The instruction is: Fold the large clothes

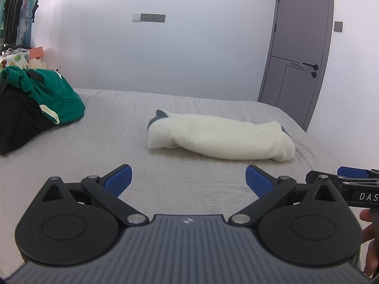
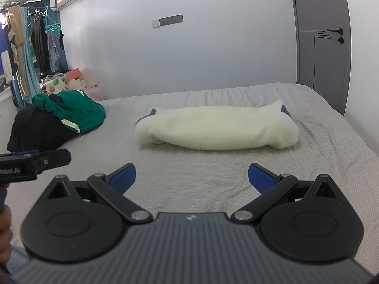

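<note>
I have both grippers low over the near part of the bed (image 1: 99,142), side by side, and neither is carrying anything. The left gripper (image 1: 188,179) has its blue pads spread wide with only bedsheet between them; the right gripper (image 2: 191,177) is spread the same way, also over bare sheet.

The white fleece garment (image 2: 213,127) lies further up the bed, ahead of both grippers and apart from them, with a strip of grey sheet between its near edge and my pads. It looks already bundled into a long, thick roll, with a bit of dark grey lining showing at each end. What matters for me is its long axis: it runs left to right across the bed, square to the direction both grippers are pointing.

From the left wrist camera the garment sits ahead and to the right, with its left end roughly in line with my pads. From the right wrist camera it sits almost dead ahead, spanning past both pads. So I judge the right gripper to be the one better centred on it, and the left gripper to be better placed for the left end. Taking one end each would suit that sideways axis.

A green garment (image 1: 54,94) on top of a black one (image 1: 19,123) is heaped at the far left, well apart from the white one, not yet folded by the look of it.
</note>
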Available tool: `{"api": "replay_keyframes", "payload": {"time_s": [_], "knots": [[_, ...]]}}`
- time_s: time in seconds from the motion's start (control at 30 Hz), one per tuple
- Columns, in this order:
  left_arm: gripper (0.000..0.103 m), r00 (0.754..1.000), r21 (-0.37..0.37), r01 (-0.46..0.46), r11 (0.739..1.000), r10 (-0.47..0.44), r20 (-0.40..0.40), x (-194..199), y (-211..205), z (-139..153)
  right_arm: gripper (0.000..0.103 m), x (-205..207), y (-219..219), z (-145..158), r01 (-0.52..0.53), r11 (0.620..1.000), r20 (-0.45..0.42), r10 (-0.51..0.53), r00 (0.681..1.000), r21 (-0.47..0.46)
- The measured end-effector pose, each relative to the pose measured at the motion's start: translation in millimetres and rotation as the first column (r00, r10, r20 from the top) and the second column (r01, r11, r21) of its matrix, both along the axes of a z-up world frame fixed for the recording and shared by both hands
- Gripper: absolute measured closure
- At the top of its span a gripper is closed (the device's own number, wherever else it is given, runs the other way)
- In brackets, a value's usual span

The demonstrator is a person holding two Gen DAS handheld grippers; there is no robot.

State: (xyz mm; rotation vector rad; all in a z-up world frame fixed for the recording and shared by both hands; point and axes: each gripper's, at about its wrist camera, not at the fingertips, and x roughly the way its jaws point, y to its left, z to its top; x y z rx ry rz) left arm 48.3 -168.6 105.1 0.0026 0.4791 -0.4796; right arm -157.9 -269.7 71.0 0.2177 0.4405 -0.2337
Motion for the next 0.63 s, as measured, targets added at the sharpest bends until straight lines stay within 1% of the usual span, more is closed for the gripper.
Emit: {"api": "replay_keyframes", "payload": {"time_s": [0.63], "knots": [[0.0,1.0,0.005,0.005,1.0,-0.005,-0.006,1.5,1.6,-2.5,0.0,0.1,-0.1,-1.1,-0.001,1.0,-0.004,0.001,1.0,0.001]]}}
